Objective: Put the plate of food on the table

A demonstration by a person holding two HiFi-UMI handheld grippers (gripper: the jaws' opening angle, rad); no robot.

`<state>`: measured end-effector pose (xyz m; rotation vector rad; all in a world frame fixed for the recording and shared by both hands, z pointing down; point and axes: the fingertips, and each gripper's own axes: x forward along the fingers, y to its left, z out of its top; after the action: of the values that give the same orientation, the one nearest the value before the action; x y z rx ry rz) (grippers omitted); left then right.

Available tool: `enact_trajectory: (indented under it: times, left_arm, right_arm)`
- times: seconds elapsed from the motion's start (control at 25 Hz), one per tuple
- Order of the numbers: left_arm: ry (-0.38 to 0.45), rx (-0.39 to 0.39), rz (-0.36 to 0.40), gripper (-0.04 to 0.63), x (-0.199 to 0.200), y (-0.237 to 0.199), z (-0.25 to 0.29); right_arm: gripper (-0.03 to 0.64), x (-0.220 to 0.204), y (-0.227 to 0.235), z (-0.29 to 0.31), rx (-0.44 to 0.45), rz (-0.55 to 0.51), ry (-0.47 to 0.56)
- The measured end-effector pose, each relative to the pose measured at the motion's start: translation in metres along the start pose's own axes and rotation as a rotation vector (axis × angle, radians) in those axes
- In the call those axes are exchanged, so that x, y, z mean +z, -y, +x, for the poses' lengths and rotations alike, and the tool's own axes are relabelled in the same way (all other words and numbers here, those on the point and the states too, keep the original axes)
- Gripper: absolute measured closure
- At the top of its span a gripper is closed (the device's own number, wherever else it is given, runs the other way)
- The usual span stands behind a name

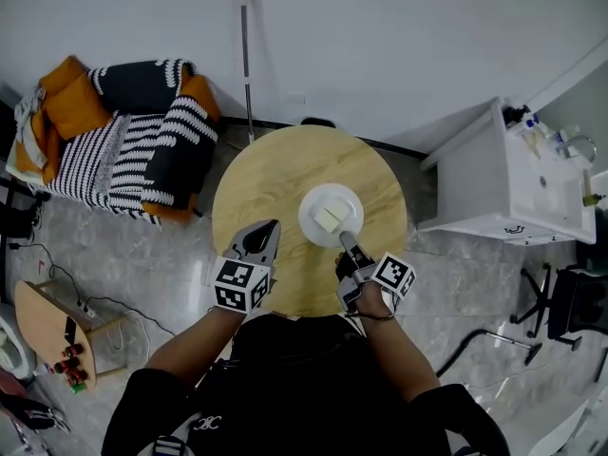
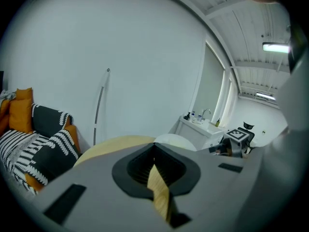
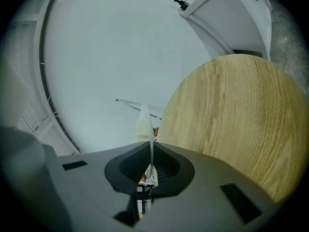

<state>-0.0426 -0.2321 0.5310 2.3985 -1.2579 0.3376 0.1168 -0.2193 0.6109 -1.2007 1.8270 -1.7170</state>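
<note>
A white plate (image 1: 313,202) with a pale yellow block of food (image 1: 329,218) is over the round wooden table (image 1: 275,174), right of its middle. My right gripper (image 1: 347,238) is shut on the plate's near rim. In the right gripper view the plate (image 3: 145,120) shows edge-on between the jaws of the right gripper (image 3: 151,145), with the table (image 3: 231,110) beyond. Whether the plate rests on the wood I cannot tell. My left gripper (image 1: 269,228) hovers over the table's near left part, shut and holding nothing. The left gripper (image 2: 155,151) faces the plate (image 2: 176,140).
A sofa with a striped blanket and orange cushions (image 1: 123,141) stands to the left of the table. At the right is a white cabinet with a sink (image 1: 522,174). A thin pole (image 1: 245,65) leans on the wall behind. A low wooden stand (image 1: 52,326) sits at the near left.
</note>
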Motion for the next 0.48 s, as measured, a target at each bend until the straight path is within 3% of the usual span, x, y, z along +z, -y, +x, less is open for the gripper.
enact_trajectory:
  times: [0.48]
  left_arm:
    - [-0.034, -0.022, -0.004, 0.591, -0.01, -0.005, 0.0]
  right_arm:
    - [0.598, -0.021, 0.043, 0.028, -0.056, 0.107, -0.039]
